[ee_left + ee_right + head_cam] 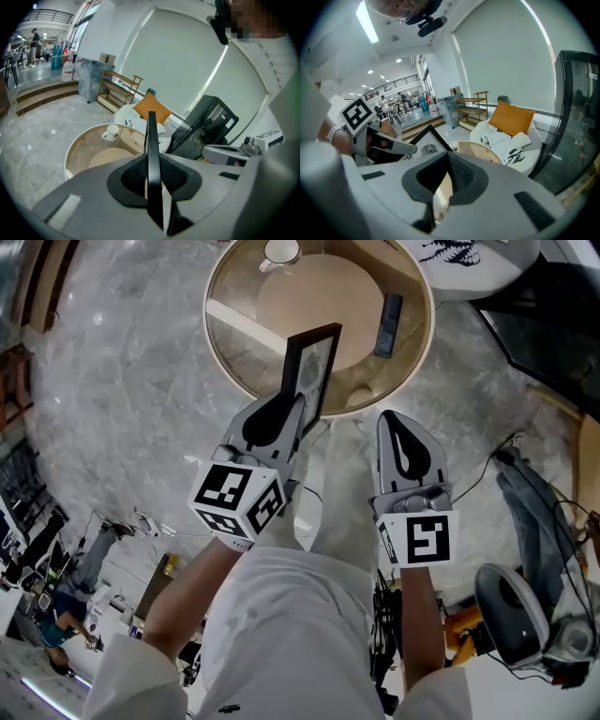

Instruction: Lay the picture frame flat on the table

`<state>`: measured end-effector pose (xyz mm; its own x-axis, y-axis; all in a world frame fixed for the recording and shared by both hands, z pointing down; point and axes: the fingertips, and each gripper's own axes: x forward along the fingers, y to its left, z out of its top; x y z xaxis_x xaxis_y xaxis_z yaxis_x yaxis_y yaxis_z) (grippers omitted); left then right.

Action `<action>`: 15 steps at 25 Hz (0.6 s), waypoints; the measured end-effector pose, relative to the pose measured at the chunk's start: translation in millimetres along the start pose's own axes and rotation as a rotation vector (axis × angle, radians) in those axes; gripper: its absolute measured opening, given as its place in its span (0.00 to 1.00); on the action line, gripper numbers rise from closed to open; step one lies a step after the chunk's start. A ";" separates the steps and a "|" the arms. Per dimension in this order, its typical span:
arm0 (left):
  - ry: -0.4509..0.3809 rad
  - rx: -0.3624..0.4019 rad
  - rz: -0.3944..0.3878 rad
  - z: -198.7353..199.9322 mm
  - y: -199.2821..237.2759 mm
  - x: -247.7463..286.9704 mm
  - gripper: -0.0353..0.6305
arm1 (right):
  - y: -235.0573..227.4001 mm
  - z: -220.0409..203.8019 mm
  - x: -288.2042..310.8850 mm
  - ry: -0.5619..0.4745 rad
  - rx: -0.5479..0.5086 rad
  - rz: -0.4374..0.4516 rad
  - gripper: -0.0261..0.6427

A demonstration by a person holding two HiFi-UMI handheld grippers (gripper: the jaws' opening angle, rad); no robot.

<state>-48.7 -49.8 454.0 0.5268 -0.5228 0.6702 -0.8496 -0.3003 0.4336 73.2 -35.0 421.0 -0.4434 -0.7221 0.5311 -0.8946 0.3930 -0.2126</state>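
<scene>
The picture frame point(312, 367) is black with a pale leaf print. It stands upright on edge above the near rim of the round glass-topped table point(214, 329). My left gripper point(302, 413) is shut on its lower edge. In the left gripper view the frame point(151, 131) runs as a thin black bar between the pads, over the table point(75, 150). My right gripper point(386, 418) hangs to the right of the frame, jaws together and holding nothing. The right gripper view shows the frame's point(426, 143) front beside the left gripper point(389, 147).
A white mug point(281, 251) and a dark remote point(388, 324) lie on the table's far half. A white chair point(469, 259) with an orange cushion point(513, 117) stands behind it. A black glass cabinet point(211, 122) is at the right. Cables cross the marble floor point(122, 381).
</scene>
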 end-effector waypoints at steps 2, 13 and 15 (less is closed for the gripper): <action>0.007 -0.008 -0.005 -7.6 4.4 14.7 0.15 | -4.0 -11.1 8.9 0.005 0.003 -0.003 0.05; 0.042 -0.051 -0.023 -48.6 33.0 102.2 0.15 | -40.3 -80.9 57.0 0.034 0.049 -0.063 0.05; 0.047 -0.064 -0.024 -55.7 35.1 113.5 0.15 | -43.4 -91.2 63.9 0.049 0.048 -0.061 0.05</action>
<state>-17.3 -75.3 578.8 0.5488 -0.4775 0.6861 -0.8342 -0.2597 0.4865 88.8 -46.3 538.9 -0.3854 -0.7150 0.5833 -0.9222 0.3201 -0.2170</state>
